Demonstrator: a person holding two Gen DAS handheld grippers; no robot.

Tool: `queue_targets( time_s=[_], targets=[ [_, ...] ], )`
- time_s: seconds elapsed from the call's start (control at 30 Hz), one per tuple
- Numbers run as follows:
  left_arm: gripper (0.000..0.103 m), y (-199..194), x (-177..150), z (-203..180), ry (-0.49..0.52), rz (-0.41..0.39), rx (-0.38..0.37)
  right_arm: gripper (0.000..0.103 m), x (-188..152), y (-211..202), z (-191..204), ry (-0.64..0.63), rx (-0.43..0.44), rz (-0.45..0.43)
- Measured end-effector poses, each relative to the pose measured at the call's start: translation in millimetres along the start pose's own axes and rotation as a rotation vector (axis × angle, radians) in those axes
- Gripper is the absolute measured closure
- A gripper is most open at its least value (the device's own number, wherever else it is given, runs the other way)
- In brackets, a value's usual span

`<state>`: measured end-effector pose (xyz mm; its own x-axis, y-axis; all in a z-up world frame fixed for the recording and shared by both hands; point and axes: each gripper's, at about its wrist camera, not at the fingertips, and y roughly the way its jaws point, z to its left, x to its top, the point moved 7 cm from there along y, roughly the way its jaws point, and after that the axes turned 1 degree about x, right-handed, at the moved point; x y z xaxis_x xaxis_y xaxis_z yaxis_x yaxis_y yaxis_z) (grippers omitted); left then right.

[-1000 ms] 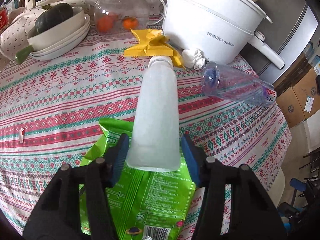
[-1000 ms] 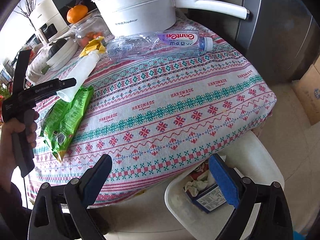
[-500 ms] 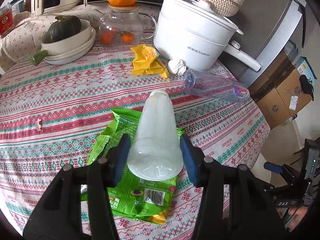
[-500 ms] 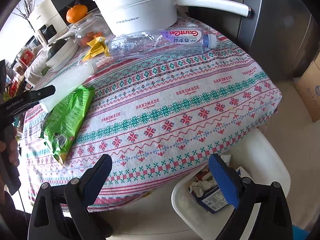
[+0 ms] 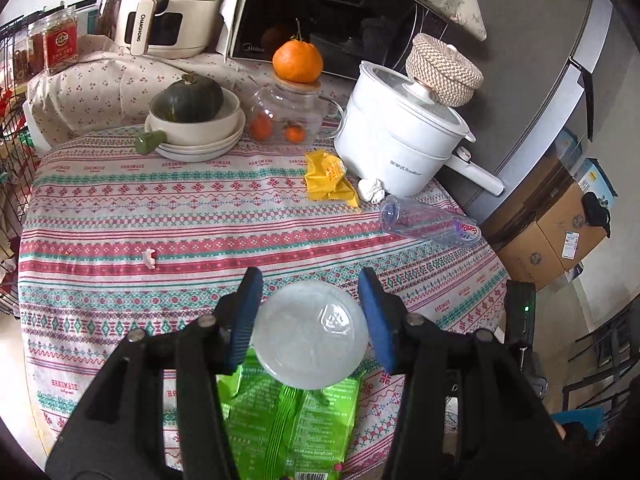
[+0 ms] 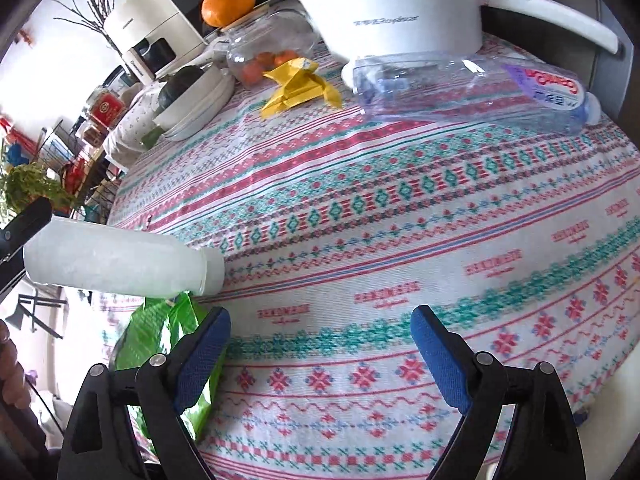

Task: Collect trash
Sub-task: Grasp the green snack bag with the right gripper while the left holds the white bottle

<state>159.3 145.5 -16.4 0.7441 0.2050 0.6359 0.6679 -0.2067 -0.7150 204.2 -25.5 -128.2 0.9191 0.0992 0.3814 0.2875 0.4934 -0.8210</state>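
We hold the frosted white plastic bottle [image 5: 311, 334] between the blue pads of the left gripper [image 5: 310, 320], base toward the wrist camera and neck pointing away, lifted clear of the tablecloth [image 5: 120, 216]; the jaws are narrow and have just been closing a touch further on it. The green snack wrapper [image 5: 288, 420] lies on the cloth directly beneath those jaws. The right gripper [image 6: 320, 354] stands wide with nothing between its pads, having just begun to narrow, and it hangs low over the cloth with the wrapper just outside its left pad. To do this step well, we judge the left grip should stay firm near the base, since the slick, tapered bottle could slide forward out of the pads, and it should be carried level to the bin, which is not in view now. Ahead of the right jaws, well apart, lie the clear crushed water bottle [image 6: 472, 88] and the crumpled yellow wrapper [image 6: 298, 84], with a wad of white paper [image 5: 370, 191] near the white electric pot [image 5: 400, 148]. The glass teapot [image 5: 286, 120] holds small oranges, one larger orange sits on its lid, and the cream bowl [image 5: 196, 126] holds a dark green squash.
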Motion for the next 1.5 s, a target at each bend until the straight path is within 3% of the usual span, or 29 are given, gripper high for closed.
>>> queue_targets(
  time_s=[0.23,0.27,0.3,0.33,0.43,0.5,0.57,0.6,0.63,0.7,0.73,0.87,1.0,1.33,1.5],
  targets=[
    [0.055,-7.6,6.8,18.4,-0.036,-0.03,0.016,0.017,-32.2,23.9,70.1,-0.118,0.158,0.022],
    [0.06,-9.3,7.7,19.9,-0.044,-0.034,0.01,0.017,-37.7,25.2,77.1,-0.129,0.18,0.027],
    [0.098,-13.3,10.7,20.8,-0.047,-0.05,-0.008,0.017,-42.7,28.0,83.0,-0.142,0.191,0.034],
    [0.103,-12.1,12.3,22.2,-0.046,-0.05,0.002,0.018,-46.6,31.9,88.3,-0.158,0.189,0.043],
    [0.103,1.7,7.6,24.7,-0.036,-0.002,0.013,0.019,-48.0,38.8,99.6,-0.22,0.133,0.023],
    [0.098,12.7,-0.7,27.0,-0.068,0.07,-0.034,0.024,-46.1,42.8,103.9,-0.244,0.091,0.024],
    [0.066,18.9,-7.2,29.6,-0.073,0.127,-0.059,0.038,-45.6,46.0,105.6,-0.294,0.02,0.021],
    [0.046,20.3,-9.2,31.3,-0.069,0.138,-0.06,0.051,-46.0,47.1,105.7,-0.322,-0.015,0.017],
    [0.042,21.3,-10.8,33.0,-0.061,0.147,-0.056,0.063,-44.5,50.1,107.3,-0.339,-0.025,0.018],
    [0.042,23.4,-16.5,35.8,-0.042,0.184,-0.057,0.083,-45.4,51.5,107.2,-0.341,-0.011,0.029],
    [0.041,24.9,-21.8,35.8,-0.035,0.211,-0.066,0.085,-45.3,51.4,107.0,-0.343,-0.015,0.026],
    [0.041,32.4,-50.1,33.9,0.018,0.326,-0.065,0.087,-44.8,50.3,104.0,-0.348,-0.087,0.004],
    [0.041,43.4,-82.1,23.8,0.087,0.423,-0.062,0.088,-42.6,42.6,88.2,-0.284,-0.081,0.003],
    [0.041,67.1,-112.4,-0.2,0.099,0.534,-0.111,0.088,-47.7,27.8,69.1,-0.211,-0.055,-0.003],
    [0.041,71.8,-123.3,-5.5,0.114,0.564,-0.096,0.088,-49.8,22.6,65.3,-0.213,-0.063,-0.006]
  ],
)
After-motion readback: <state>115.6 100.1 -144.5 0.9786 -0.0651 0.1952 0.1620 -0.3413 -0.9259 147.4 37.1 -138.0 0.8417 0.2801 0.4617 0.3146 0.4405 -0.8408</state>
